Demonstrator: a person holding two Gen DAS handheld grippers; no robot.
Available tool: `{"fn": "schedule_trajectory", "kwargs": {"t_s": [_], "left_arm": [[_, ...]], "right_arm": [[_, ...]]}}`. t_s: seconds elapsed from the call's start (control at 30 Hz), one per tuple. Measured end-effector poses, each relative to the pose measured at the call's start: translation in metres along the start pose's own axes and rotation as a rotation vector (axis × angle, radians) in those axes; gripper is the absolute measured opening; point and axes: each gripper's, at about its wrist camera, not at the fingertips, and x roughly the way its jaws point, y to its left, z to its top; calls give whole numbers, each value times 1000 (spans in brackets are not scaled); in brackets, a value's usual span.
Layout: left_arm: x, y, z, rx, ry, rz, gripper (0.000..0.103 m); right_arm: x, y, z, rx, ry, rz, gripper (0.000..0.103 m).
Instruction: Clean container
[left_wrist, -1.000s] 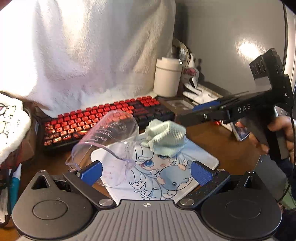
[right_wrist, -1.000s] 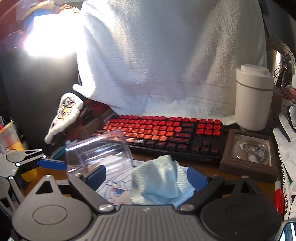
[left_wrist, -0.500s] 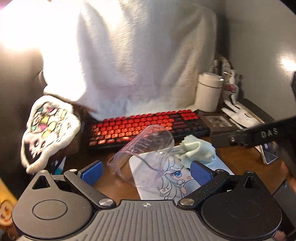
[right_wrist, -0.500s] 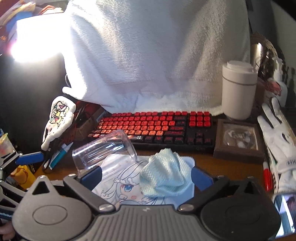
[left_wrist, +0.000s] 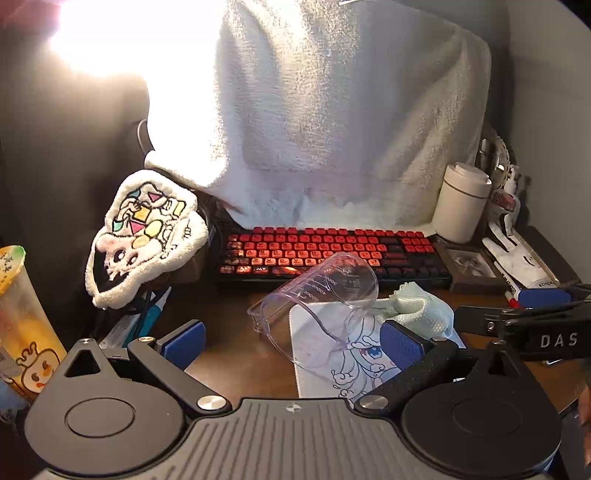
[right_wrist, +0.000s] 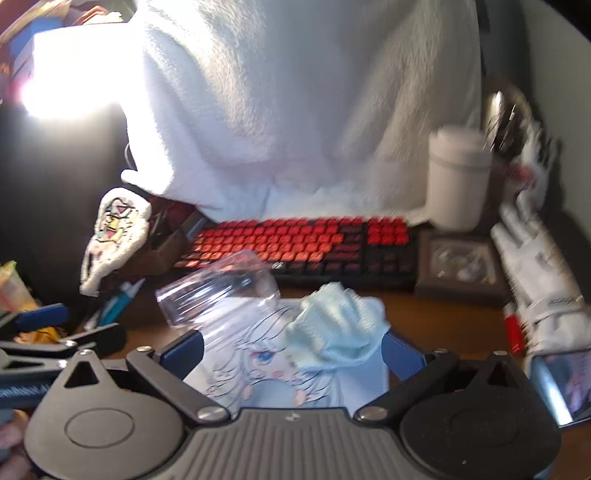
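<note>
Both grippers have drawn back: the left gripper (left_wrist: 291, 341) and right gripper (right_wrist: 293, 352) hang with fingers apart, empty. The clear container (left_wrist: 317, 295) lies tipped mid-desk beside the cloth (right_wrist: 338, 325) (wiping not yet begun).

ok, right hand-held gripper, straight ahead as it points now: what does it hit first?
Probably the light blue cloth, bunched on the printed mat between the open right hand-held gripper fingers. The frame is blurred, so depth is uncertain.

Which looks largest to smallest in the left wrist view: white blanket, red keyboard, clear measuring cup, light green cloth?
1. white blanket
2. red keyboard
3. clear measuring cup, though it lies nearer the camera
4. light green cloth
</note>
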Motion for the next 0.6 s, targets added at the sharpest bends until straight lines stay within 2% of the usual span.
{"fn": "schedule_trajectory", "kwargs": {"t_s": [0.17,0.3,0.6], "left_arm": [[3,-5,0,-7,8,7,100],[5,-8,0,-2,11,17,100],[6,-9,-3,7,15,31,98]], "right_arm": [[-3,2,2,-8,-4,9,103],[-4,6,1,-24,-20,-53,103],[-2,5,1,-26,-1,-36,103]]}}
